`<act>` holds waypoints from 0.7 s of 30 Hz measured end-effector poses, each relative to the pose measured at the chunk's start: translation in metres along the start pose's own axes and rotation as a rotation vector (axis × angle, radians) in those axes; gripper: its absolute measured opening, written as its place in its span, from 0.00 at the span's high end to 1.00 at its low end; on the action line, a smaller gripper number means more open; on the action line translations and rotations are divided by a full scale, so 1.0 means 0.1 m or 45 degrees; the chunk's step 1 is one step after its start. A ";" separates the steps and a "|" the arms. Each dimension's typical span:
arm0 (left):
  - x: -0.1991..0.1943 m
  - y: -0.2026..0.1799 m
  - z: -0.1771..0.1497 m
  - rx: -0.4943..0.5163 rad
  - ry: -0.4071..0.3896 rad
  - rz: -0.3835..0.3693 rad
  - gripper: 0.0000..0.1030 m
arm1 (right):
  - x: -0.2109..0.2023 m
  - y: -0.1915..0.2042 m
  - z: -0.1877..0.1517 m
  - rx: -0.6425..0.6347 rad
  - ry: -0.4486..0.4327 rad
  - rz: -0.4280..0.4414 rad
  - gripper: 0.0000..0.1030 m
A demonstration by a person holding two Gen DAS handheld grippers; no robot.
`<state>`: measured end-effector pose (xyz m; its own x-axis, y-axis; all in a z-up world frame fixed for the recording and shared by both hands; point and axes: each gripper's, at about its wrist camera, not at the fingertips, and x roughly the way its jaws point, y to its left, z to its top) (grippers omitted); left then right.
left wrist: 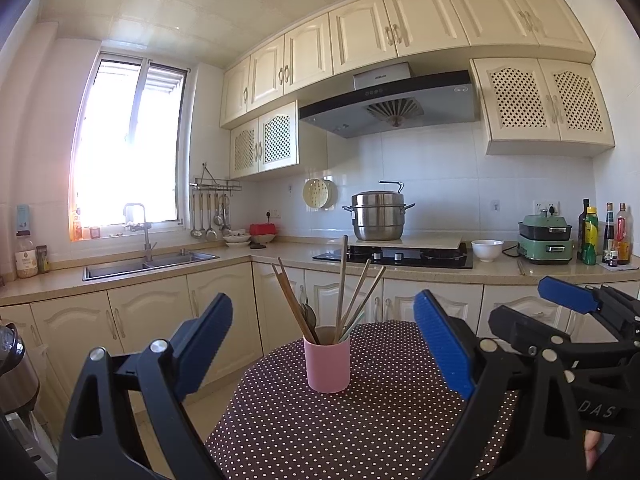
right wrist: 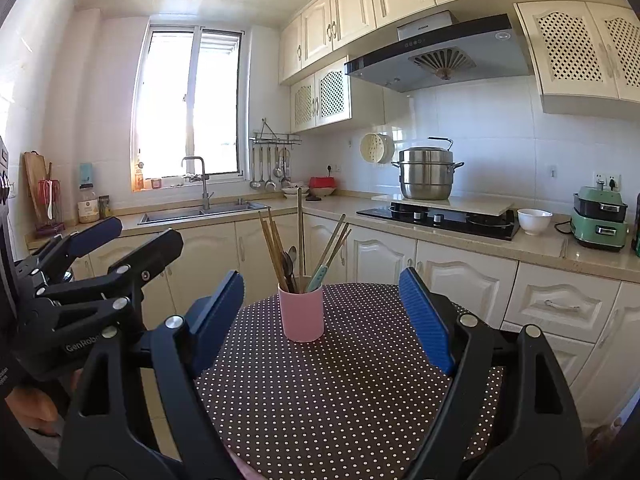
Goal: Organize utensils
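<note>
Both the left gripper (left wrist: 328, 344) and right gripper (right wrist: 322, 312) hang wide open and empty near the pink cup (left wrist: 327, 364), probably since its utensils (left wrist: 340, 300) already stand upright inside.

One pink cup (right wrist: 301, 314) on one dotted bench (right wrist: 348, 392). Inside: about seven chopsticks (right wrist: 272, 240), at least one spoon (right wrist: 289, 261), one pale green handle (right wrist: 318, 276). Behind: one steel pot (right wrist: 427, 174), one white bowl (right wrist: 534, 221), one sink (right wrist: 204, 211), two green cookers (right wrist: 599, 218) stacked.
</note>
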<state>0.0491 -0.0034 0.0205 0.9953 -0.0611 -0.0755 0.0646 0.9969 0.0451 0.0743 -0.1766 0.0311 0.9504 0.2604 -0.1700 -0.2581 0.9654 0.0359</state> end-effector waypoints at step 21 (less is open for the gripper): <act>0.18 0.05 -0.08 0.005 0.039 -0.002 0.12 | 0.14 -0.04 -0.07 0.022 0.035 0.008 0.23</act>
<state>0.0672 0.0005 0.0119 0.9925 -0.0611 -0.1061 0.0666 0.9966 0.0487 0.0879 -0.1771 0.0220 0.9437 0.2662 -0.1964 -0.2606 0.9639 0.0543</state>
